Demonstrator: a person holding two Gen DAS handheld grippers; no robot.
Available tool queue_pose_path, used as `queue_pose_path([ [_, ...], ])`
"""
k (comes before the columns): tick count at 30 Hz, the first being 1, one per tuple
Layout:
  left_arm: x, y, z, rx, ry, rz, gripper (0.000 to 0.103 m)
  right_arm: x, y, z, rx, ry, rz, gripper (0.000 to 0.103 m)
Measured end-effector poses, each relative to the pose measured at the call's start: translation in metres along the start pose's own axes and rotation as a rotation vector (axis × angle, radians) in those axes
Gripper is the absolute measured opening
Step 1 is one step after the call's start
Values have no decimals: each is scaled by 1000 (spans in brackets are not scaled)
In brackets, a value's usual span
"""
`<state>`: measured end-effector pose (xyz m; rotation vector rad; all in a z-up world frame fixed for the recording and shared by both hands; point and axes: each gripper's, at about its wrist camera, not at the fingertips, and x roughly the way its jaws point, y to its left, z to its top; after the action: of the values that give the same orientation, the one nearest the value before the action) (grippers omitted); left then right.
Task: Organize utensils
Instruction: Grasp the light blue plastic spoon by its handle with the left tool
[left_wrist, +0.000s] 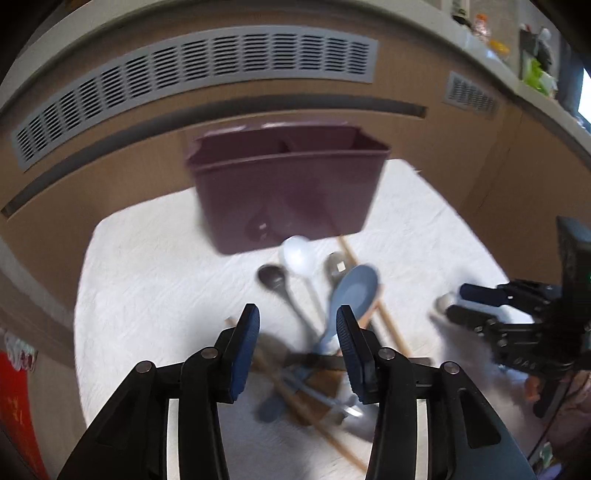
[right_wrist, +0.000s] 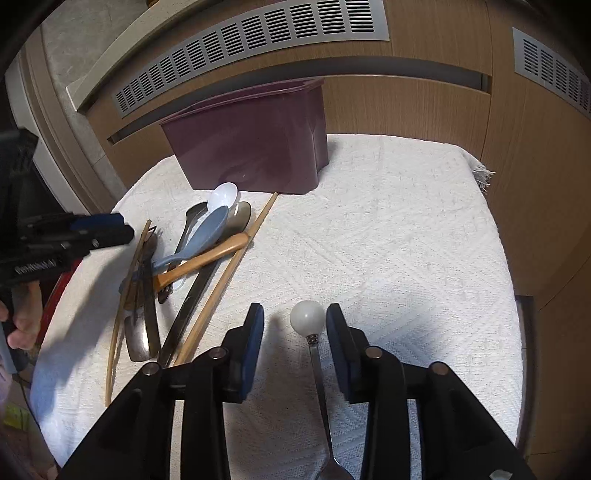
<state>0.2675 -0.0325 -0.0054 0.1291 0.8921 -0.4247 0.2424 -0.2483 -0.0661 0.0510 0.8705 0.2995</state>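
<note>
Leftmost in the right wrist view, the left tool (right_wrist: 107, 229) hovers over the left edge of the white cloth (right_wrist: 388, 229) that covers the surface, its fingers spread with nothing between them. In its own view the left tool (left_wrist: 297, 325) hangs above the pile of utensils (left_wrist: 314, 332), and that picture is blurred.

Just right of it, the pile (right_wrist: 184, 269) lies on the left half of the cloth. A blue spoon (right_wrist: 207, 232) has its bowl toward the bin and its handle running back toward the near left. A white spoon (right_wrist: 222, 196) lies with its bowl almost at the foot of the bin. A wooden-handled utensil (right_wrist: 207, 258) crosses the pile on a slant, and two chopsticks (right_wrist: 236, 258) run long from near the bin down toward the near edge. Another thin stick (right_wrist: 123, 295) lies along the left fringe of the pile.

Behind the pile stands the dark purple bin (right_wrist: 251, 144), upright at the far edge of the cloth against the wooden panel (right_wrist: 406, 107). In the left wrist view the bin (left_wrist: 288, 184) shows an inner divider; what lies inside cannot be told.

Right of the pile the cloth is bare out to its frayed right corner, giving open room. There the right tool (right_wrist: 295, 317) is spread, and a metal utensil with a white ball end (right_wrist: 307, 314) lies between its fingers, closer to the right one, with no sign of a pinch. Its long axis runs near to far, ball pointing toward the bin.
</note>
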Motion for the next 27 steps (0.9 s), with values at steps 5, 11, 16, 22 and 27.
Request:
queue_pose_path([
  [5, 41, -30, 14, 120, 130, -67, 48, -6, -4, -1, -4, -24, -43, 49],
  [11, 72, -44, 19, 199, 216, -40, 48, -11, -9, -5, -14, -47, -85, 67],
  [16, 80, -35, 24, 110, 187, -8, 37, -6, -8, -5, -38, -26, -114, 87],
  [22, 39, -8, 12, -47, 31, 4, 34, -14, 12, -7, -173, -64, -200, 100],
  [27, 2, 6, -5, -108, -103, -4, 34, -3, 6, 2, -99, -14, -65, 69],
])
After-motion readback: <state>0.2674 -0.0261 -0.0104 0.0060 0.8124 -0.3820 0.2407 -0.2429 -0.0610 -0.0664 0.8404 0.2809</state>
